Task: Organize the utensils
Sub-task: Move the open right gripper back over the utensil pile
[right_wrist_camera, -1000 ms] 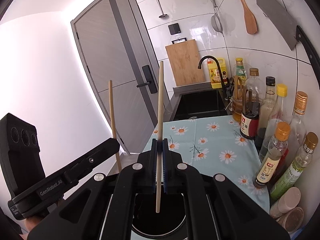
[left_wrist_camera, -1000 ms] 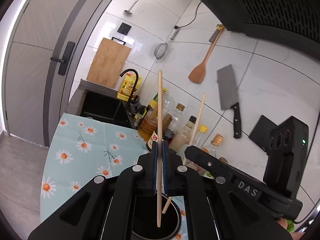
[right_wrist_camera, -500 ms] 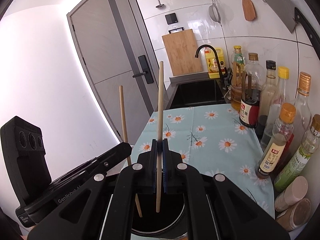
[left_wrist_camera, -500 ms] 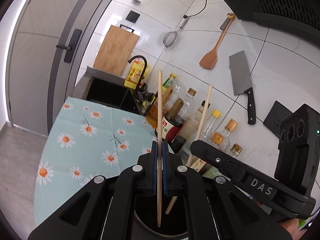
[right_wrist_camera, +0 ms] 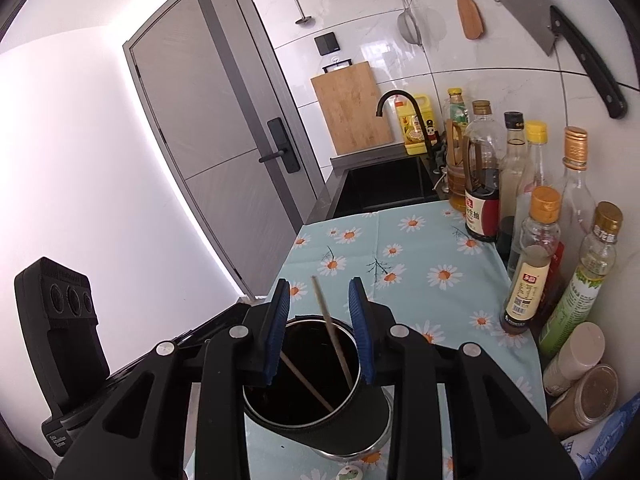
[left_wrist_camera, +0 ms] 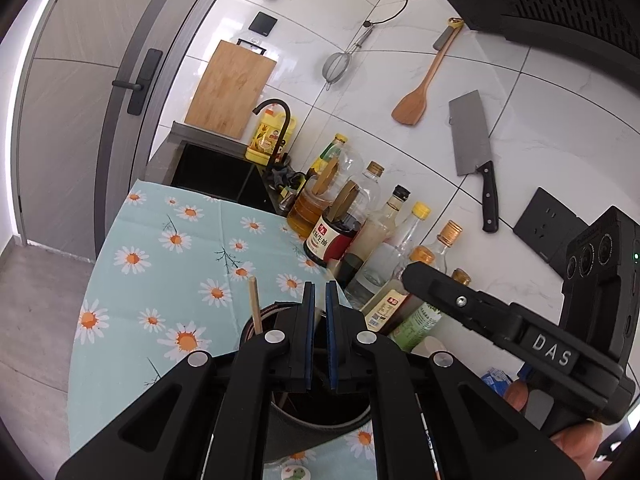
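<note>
In the right wrist view, the right gripper [right_wrist_camera: 318,330] sits low in the centre of the frame with its blue-padded jaws spread wide and holding nothing. Between and below them stands a dark cylindrical metal utensil holder [right_wrist_camera: 340,434] on the daisy-print light-blue cloth [right_wrist_camera: 432,256] that covers the worktop. Two thin wooden chopsticks lean inside the holder: one long chopstick [right_wrist_camera: 332,332] rises above the rim between the jaws without touching either pad, and a second chopstick [right_wrist_camera: 306,384] lies slanted lower inside. At the lower left of that frame is the black body of the left gripper.

In the left wrist view, the left gripper [left_wrist_camera: 318,338] occupies the lower centre, its jaws parted by a narrow gap with nothing clamped between them. The holder's rim shows just behind and below the jaws, and the tip of a chopstick [left_wrist_camera: 254,304] sticks up at the holder's left edge, just left of the jaws. The right gripper's black arm crosses the lower right of this frame.

Along the right side of the cloth, against the white tiled wall, stands a row of oil and sauce bottles [right_wrist_camera: 484,184]. On the wall hang a wooden spatula [left_wrist_camera: 416,92], a cleaver with a black handle [left_wrist_camera: 474,148] and a wire strainer [left_wrist_camera: 335,68]. Further back, a bamboo cutting board [left_wrist_camera: 230,88] leans behind a dark sink with a black curved faucet [left_wrist_camera: 280,120].
</note>
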A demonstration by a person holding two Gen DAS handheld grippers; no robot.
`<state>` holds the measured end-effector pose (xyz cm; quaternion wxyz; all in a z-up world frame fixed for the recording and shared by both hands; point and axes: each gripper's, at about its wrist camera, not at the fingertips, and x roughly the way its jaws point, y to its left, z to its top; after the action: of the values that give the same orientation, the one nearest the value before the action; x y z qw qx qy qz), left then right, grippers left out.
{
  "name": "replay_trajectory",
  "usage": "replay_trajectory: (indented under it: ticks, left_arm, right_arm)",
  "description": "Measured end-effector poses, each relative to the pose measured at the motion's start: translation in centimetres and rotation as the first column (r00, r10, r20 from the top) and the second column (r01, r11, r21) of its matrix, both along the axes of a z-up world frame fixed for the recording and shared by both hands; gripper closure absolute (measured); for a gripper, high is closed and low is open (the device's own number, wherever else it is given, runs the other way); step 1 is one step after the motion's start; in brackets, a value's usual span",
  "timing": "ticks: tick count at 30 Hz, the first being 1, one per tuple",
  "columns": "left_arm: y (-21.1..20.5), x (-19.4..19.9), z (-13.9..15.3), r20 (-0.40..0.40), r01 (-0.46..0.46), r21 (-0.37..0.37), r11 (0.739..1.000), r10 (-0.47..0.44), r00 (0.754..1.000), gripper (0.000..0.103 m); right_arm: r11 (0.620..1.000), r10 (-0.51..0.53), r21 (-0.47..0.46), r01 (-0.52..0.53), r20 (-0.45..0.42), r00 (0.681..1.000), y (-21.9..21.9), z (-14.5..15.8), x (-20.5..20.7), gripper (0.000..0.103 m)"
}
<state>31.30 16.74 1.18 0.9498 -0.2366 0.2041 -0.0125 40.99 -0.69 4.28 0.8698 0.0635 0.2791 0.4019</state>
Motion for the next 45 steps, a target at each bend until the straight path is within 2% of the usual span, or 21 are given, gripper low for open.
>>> replay_trajectory:
  ticks: [12, 17, 19, 20, 25, 28, 30, 36, 40, 45]
  left_arm:
    - [-1.7, -3.0, 1.9, 0.015, 0.043, 0.049, 0.998, -0.044, 0.999, 0.098]
    - [-2.1, -4.7, 2.4, 0.006, 0.061, 0.072, 0.996, -0.062, 0.998, 0.097]
    - [-2.2, -5.3, 2.4, -0.003, 0.073, 0.080, 0.994, -0.073, 0.997, 0.087]
    - [-2.2, -5.7, 2.3, -0.011, 0.081, 0.077, 0.994, -0.080, 0.997, 0.078]
    - [-2.2, -7.4, 1.9, -0.036, 0.091, 0.081, 0.993, -0.089, 0.995, 0.078]
    - [-2.5, -8.4, 1.4, -0.064, 0.109, 0.085, 0.990, -0.104, 0.993, 0.077]
    - [-2.7, -9.2, 0.7, -0.094, 0.129, 0.086, 0.988, -0.121, 0.988, 0.072]
    - [-3.1, -11.5, -1.7, -0.166, 0.159, 0.066, 0.985, -0.146, 0.975, 0.071]
    - [-3.5, -12.9, -3.4, -0.215, 0.171, 0.063, 0.983, -0.154, 0.964, 0.067]
    - [-3.8, -14.2, -5.1, -0.267, 0.184, 0.034, 0.982, -0.169, 0.949, 0.066]
  right_arm:
    - [1.000, 0.000, 0.025, 0.000, -0.005, 1.000, -2.6, 1.3, -2.9, 0.071]
    - [1.000, 0.019, 0.023, -0.017, -0.054, 0.998, -3.8, 1.0, -4.0, 0.070]
    - [0.999, 0.036, 0.020, -0.034, -0.074, 0.997, -4.2, 0.7, -4.4, 0.070]
    - [0.999, 0.040, 0.018, -0.039, -0.081, 0.996, -4.4, 0.6, -4.6, 0.069]
    - [0.996, 0.093, 0.006, -0.093, -0.141, 0.986, -5.5, -0.7, -6.3, 0.067]
    - [0.990, 0.140, 0.000, -0.143, -0.204, 0.969, -5.8, -1.8, -7.1, 0.065]
    - [0.985, 0.167, -0.007, -0.173, -0.237, 0.957, -6.1, -2.7, -7.9, 0.063]
    - [0.970, 0.207, -0.056, -0.238, -0.328, 0.922, -6.9, -6.3, -10.1, 0.063]
    - [0.960, 0.220, -0.069, -0.270, -0.406, 0.887, -7.5, -8.9, -11.1, 0.063]
    - [0.948, 0.239, -0.062, -0.313, -0.512, 0.825, -7.9, -12.2, -11.8, 0.063]
